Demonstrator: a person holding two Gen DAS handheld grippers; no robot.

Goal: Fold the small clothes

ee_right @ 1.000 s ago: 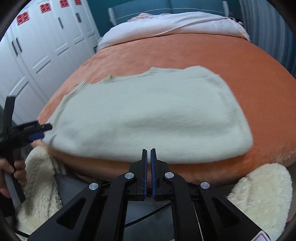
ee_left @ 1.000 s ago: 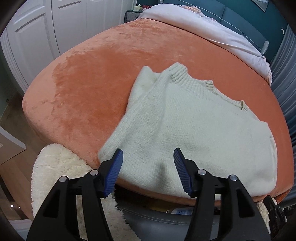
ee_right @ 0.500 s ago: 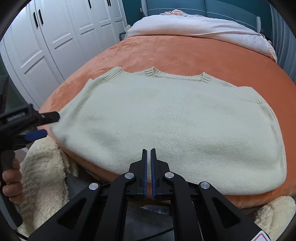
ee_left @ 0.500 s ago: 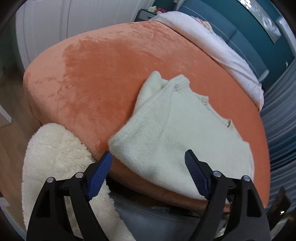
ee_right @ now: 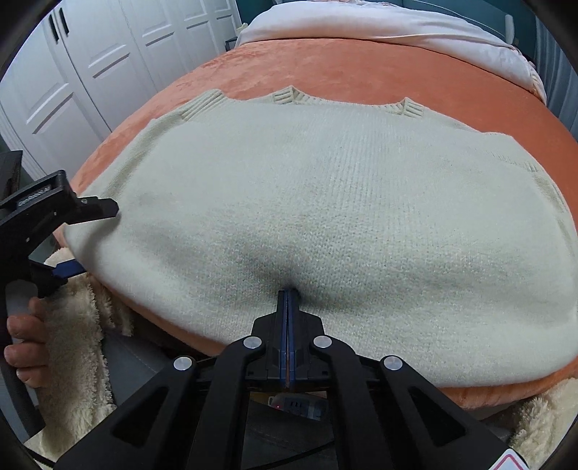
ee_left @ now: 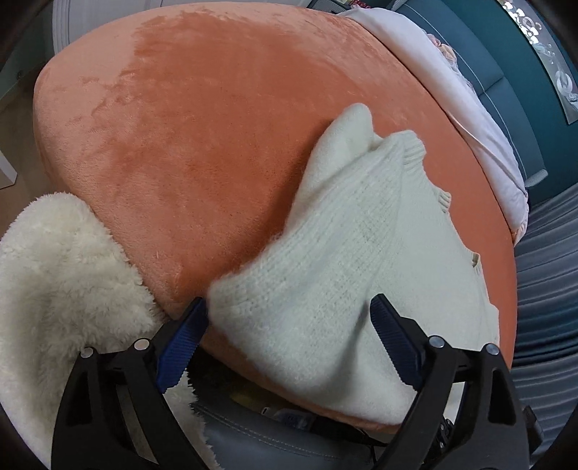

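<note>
A cream knitted sweater [ee_right: 325,202] lies spread flat on an orange plush bed cover [ee_right: 361,68], its hem at the near edge. It also shows in the left wrist view [ee_left: 346,253]. My left gripper [ee_left: 289,329] is open, its blue pads on either side of the sweater's near left corner. It shows from the side in the right wrist view [ee_right: 72,231]. My right gripper [ee_right: 288,296] is shut, its tips pressing into the middle of the hem. I cannot tell whether cloth is pinched between them.
A fluffy white rug [ee_left: 61,282] hangs below the bed's near edge. A pale pink duvet [ee_right: 379,25] lies at the far end. White wardrobe doors [ee_right: 90,61] stand on the left. The orange cover [ee_left: 202,126] stretches left of the sweater.
Both grippers have moved in closer to the sweater's near hem. The left gripper has opened wider around the left corner. The right gripper's shut tips now press into the hem.
</note>
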